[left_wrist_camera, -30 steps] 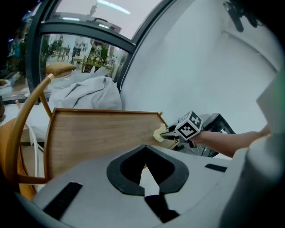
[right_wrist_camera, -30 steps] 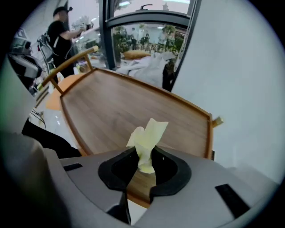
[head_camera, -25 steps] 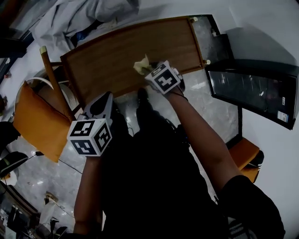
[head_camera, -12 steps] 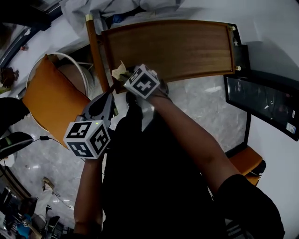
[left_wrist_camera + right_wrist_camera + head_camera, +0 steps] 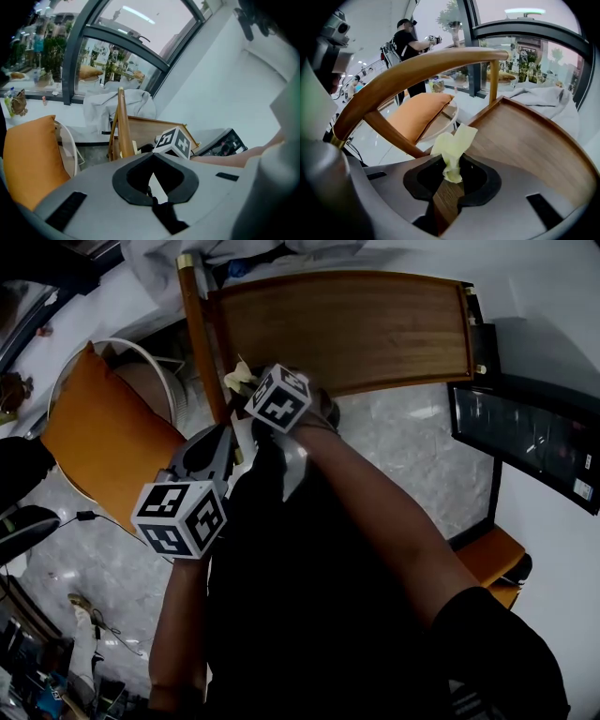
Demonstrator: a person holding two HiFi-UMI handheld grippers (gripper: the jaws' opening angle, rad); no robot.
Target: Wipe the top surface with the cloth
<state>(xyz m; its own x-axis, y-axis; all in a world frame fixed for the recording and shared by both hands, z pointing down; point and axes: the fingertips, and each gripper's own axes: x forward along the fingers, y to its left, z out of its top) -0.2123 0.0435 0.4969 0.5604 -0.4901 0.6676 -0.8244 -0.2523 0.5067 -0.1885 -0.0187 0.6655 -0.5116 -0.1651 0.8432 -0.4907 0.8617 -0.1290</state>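
Observation:
The brown wooden top surface [image 5: 356,329] with a raised rim lies at the top of the head view. My right gripper [image 5: 246,386] is at its near left corner, shut on a pale yellow cloth [image 5: 238,377]. In the right gripper view the cloth [image 5: 452,143] sticks up out of the right gripper [image 5: 451,176], just above the wood [image 5: 525,140] and beside a curved wooden rail [image 5: 417,70]. My left gripper [image 5: 217,439] hangs lower left, off the surface; its jaws [image 5: 152,185] look shut with nothing in them.
An orange cushioned seat [image 5: 94,456] stands to the left. A black screen [image 5: 525,442] leans at the right. Grey fabric [image 5: 117,105] is heaped behind the surface. The floor below is marble [image 5: 403,456]. A person [image 5: 410,44] stands far off.
My right gripper has carried the cloth left along the surface's near edge to its left corner. The left gripper has kept its place beside it.

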